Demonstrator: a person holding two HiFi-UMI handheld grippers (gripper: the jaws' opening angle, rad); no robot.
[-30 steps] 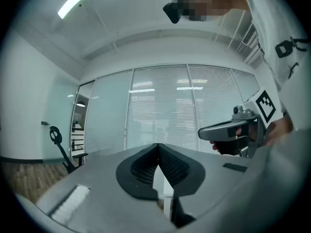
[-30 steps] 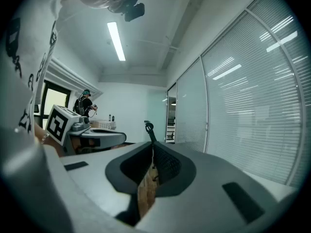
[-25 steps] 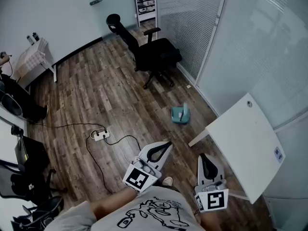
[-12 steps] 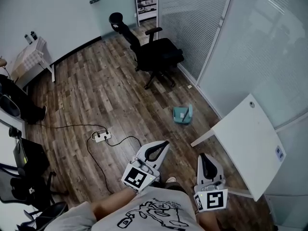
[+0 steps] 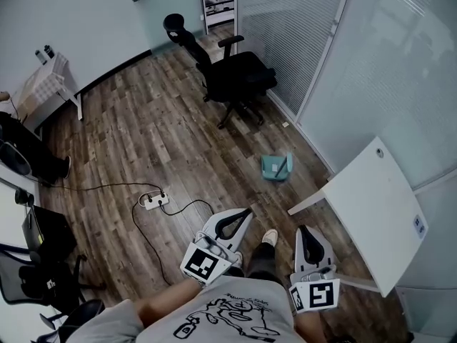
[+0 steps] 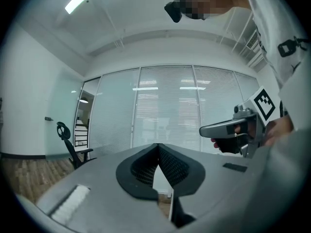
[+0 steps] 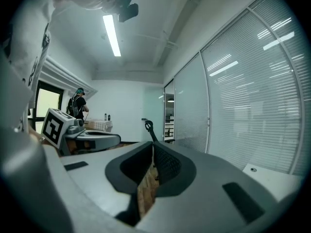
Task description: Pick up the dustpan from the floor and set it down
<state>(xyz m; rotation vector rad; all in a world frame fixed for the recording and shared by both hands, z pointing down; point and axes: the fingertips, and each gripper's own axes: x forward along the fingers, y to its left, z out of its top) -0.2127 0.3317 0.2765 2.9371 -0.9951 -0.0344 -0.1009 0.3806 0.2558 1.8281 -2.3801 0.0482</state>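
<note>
The teal dustpan (image 5: 275,167) lies on the wooden floor by the glass wall, well ahead of both grippers. My left gripper (image 5: 245,214) is held level in front of the person's body, its jaws shut with nothing between them; in the left gripper view its tips (image 6: 158,146) meet against the blinds. My right gripper (image 5: 303,232) hangs beside it to the right, also shut and empty, its tips (image 7: 152,145) closed in the right gripper view. Neither gripper touches the dustpan, and neither gripper view shows it.
A black office chair (image 5: 232,77) stands beyond the dustpan. A white table (image 5: 375,213) juts in at the right, close to the right gripper. A power strip (image 5: 152,201) and its cable lie on the floor to the left. The person's shoe (image 5: 269,237) shows between the grippers.
The person has stepped forward: a shoe now shows further ahead between the grippers, and the dustpan and chair have shifted slightly right in the head view. Both grippers stayed shut.
</note>
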